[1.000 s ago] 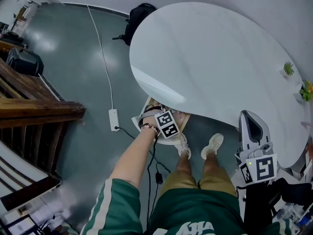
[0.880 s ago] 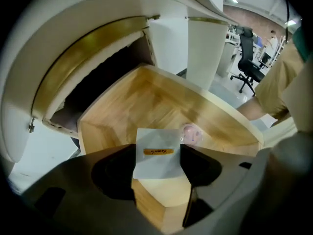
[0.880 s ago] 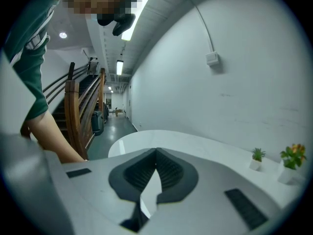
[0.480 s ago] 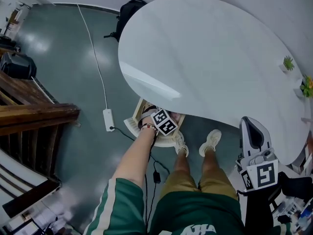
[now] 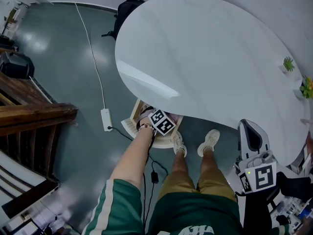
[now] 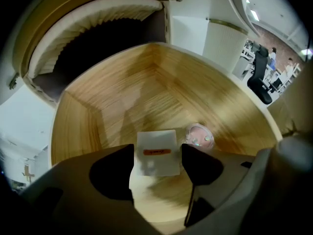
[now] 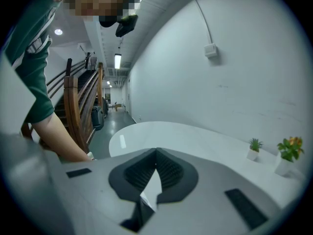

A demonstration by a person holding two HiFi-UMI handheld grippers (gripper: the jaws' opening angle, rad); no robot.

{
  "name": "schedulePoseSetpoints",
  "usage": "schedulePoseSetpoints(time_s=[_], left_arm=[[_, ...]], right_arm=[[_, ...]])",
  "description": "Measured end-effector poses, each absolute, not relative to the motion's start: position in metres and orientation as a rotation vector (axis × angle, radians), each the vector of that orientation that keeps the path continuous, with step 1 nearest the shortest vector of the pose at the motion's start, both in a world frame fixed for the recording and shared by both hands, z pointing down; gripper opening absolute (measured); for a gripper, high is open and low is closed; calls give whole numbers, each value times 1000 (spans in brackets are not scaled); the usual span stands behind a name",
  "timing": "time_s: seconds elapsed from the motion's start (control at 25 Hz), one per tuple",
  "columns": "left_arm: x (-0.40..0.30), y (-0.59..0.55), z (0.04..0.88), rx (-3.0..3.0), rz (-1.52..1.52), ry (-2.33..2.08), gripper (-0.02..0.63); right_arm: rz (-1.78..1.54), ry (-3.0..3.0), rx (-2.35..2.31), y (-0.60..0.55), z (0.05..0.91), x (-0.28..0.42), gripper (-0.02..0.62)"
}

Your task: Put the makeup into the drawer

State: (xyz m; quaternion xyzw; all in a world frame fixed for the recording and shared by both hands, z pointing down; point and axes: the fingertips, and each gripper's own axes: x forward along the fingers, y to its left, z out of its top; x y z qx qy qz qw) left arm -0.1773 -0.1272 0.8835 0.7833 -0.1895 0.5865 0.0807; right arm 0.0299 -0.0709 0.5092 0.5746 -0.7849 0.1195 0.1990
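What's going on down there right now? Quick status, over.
Copy: left tool over open drawer, jaws just opening, white packet between them. Beside it, pink compact. Up top, right tool shut, empty. Nothing in the way.

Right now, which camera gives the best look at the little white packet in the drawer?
The left gripper view: the white packet lies flat on the wooden drawer floor, beside a round pink compact. The head view shows only the drawer's rim under the table; the right gripper view shows none of it.
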Motion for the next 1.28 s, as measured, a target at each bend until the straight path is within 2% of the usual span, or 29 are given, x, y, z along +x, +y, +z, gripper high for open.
schedulePoseSetpoints(time_s=[0.08,0.4,0.96,1.28], left_arm=[[-178,-125,874,2300,1701,-576,330],[-185,-134,811,2314,1568,-701,354],[-225,-128,699,2298,1354,-964,354],[-244,-137,592,2354,1102,-1242,354]], right_arm=[[331,-2208,1597,-73,508,27,3],[281,-2268,1612,-88,482,15,3],[152,-2375,1663,-112,428,-6,3],[74,-2436,1691,-127,392,-17,4]])
